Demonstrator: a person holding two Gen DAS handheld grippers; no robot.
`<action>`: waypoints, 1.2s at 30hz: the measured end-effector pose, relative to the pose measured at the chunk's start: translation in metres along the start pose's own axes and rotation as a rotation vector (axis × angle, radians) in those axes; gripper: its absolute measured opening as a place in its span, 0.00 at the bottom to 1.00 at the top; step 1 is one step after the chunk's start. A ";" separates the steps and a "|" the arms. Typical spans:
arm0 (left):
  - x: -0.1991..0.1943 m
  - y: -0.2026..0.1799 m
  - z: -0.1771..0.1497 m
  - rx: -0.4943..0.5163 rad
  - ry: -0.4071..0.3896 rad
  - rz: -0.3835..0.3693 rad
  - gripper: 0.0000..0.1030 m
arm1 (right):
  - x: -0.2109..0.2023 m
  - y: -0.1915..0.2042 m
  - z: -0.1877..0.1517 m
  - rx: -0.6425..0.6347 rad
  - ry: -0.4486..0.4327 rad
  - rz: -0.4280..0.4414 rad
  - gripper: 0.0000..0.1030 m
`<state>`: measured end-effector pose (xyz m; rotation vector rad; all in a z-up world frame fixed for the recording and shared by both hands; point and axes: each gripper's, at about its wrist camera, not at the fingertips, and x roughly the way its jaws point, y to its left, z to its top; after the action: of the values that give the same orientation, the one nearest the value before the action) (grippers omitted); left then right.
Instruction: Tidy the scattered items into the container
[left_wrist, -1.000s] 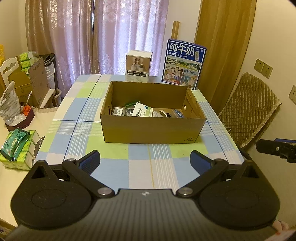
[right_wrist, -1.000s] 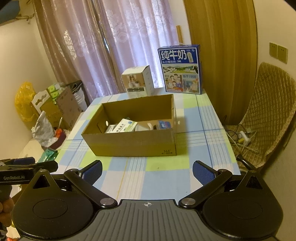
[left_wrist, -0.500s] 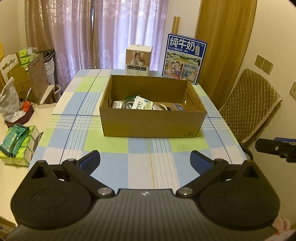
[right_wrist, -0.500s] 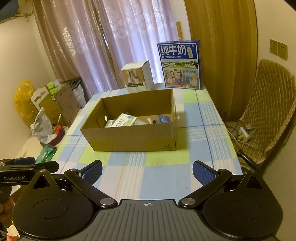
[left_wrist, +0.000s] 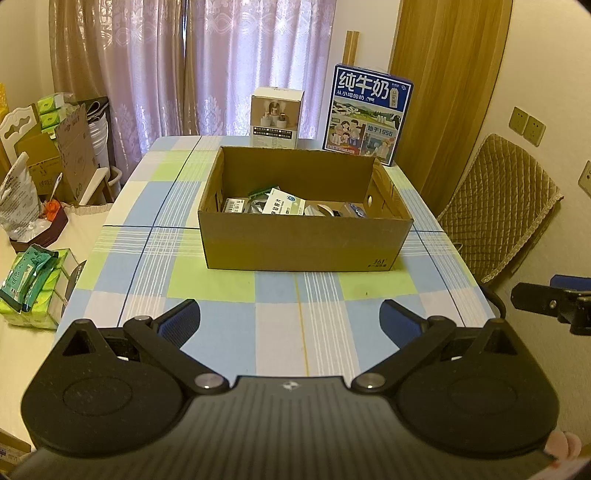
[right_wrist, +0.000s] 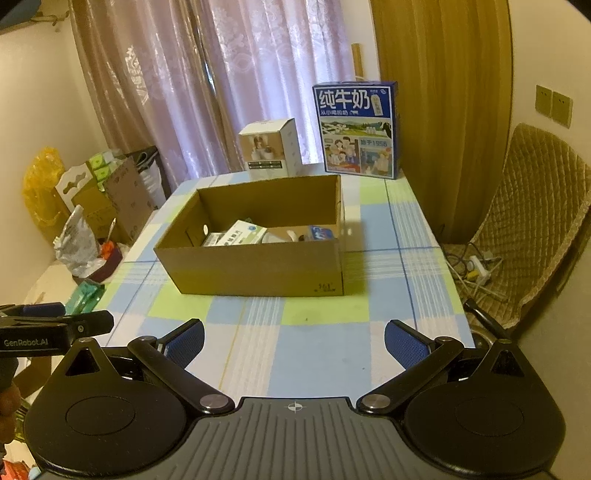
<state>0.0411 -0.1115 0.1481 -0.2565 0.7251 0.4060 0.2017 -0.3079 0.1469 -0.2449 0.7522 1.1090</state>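
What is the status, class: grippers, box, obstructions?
Left hand-held gripper open, empty. Right hand-held gripper open, empty. Brown cardboard box on checked tablecloth, items inside. Nothing obstructing.

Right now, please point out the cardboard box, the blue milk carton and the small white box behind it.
cardboard box (left_wrist: 303, 243), left wrist view, front wall.
blue milk carton (left_wrist: 365, 114), left wrist view, printed front.
small white box (left_wrist: 275, 116), left wrist view, front face.
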 end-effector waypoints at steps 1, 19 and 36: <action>0.000 0.000 0.000 0.000 0.000 -0.001 0.99 | 0.000 0.000 0.000 0.001 0.000 -0.001 0.98; 0.000 -0.001 -0.002 0.005 0.000 -0.002 0.99 | -0.002 0.000 0.000 0.007 -0.003 -0.003 0.98; 0.001 -0.003 -0.006 0.016 -0.001 -0.015 0.99 | 0.000 -0.002 -0.002 0.013 0.002 -0.004 0.98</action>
<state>0.0396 -0.1159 0.1434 -0.2459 0.7250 0.3861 0.2027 -0.3093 0.1451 -0.2369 0.7604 1.1001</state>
